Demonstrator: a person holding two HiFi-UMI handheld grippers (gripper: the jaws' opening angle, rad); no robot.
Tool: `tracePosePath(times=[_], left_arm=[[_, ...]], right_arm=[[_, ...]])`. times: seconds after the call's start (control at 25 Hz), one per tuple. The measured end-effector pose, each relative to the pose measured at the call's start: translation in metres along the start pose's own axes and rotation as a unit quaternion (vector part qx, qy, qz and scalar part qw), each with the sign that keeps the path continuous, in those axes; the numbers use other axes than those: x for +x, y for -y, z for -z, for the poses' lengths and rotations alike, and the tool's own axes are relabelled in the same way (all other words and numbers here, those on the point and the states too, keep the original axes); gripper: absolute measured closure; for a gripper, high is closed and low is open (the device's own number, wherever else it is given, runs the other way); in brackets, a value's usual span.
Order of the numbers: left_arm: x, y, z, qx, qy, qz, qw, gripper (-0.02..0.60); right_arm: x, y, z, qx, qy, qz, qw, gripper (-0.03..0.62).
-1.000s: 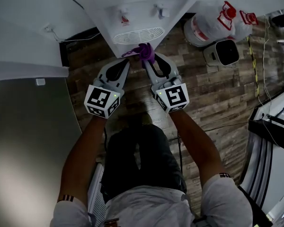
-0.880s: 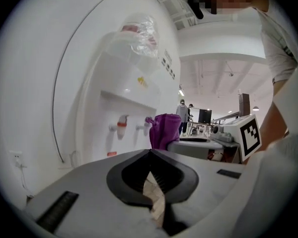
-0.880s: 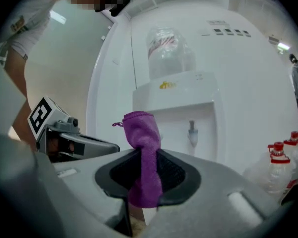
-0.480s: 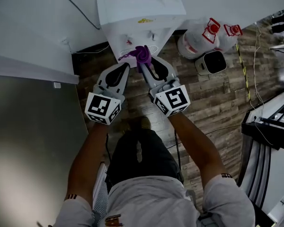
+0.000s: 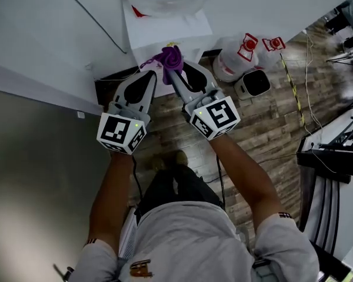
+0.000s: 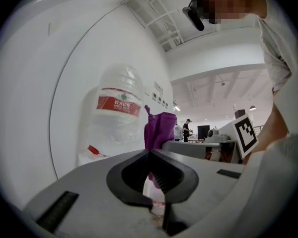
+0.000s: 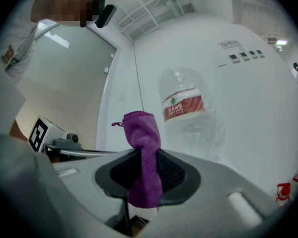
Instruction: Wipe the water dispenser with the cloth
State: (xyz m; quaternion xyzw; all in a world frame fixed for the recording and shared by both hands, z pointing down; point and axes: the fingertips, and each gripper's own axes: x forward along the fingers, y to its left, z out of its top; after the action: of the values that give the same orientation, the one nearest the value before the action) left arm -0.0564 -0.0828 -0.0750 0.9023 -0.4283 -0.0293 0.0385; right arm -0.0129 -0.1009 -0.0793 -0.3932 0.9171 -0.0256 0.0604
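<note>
A water jug [image 5: 228,65] sits beside, perhaps, a small heater [image 5: 254,84].

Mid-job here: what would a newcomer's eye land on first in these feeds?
The purple cloth, bunched and pinched in the right claw, held up in front of the white water dispenser. Next comes the big red-labelled bottle on top of it, and the left claw alongside, shut on nothing.

cloth [image 5: 169,56]: we see solid purple
water dispenser [image 5: 165,33]: we read it as plain white
bottle [image 6: 115,114]: clear, with a red label band
left gripper [image 5: 152,75]: grey; cube in black-and-white squares
right gripper [image 5: 175,70]: the same grey and marker pattern
floor [image 5: 270,128]: brown wood-grain planks
</note>
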Motion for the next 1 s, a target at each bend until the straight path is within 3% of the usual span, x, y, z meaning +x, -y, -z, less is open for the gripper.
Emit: tracePosePath(times=[0.44, 1.0], left_arm=[[-0.008, 0.025, -0.080, 0.025, 0.038, 0.016, 0.9988, 0.583], [-0.022, 0.041, -0.127, 0.065, 0.072, 0.013, 0.9952, 0.583]], right_arm=[[-0.013, -0.024, -0.075, -0.019, 0.032, -0.017, 0.999, 0.499], [-0.021, -0.043, -0.116, -0.043, 0.041, -0.025, 0.998, 0.500]])
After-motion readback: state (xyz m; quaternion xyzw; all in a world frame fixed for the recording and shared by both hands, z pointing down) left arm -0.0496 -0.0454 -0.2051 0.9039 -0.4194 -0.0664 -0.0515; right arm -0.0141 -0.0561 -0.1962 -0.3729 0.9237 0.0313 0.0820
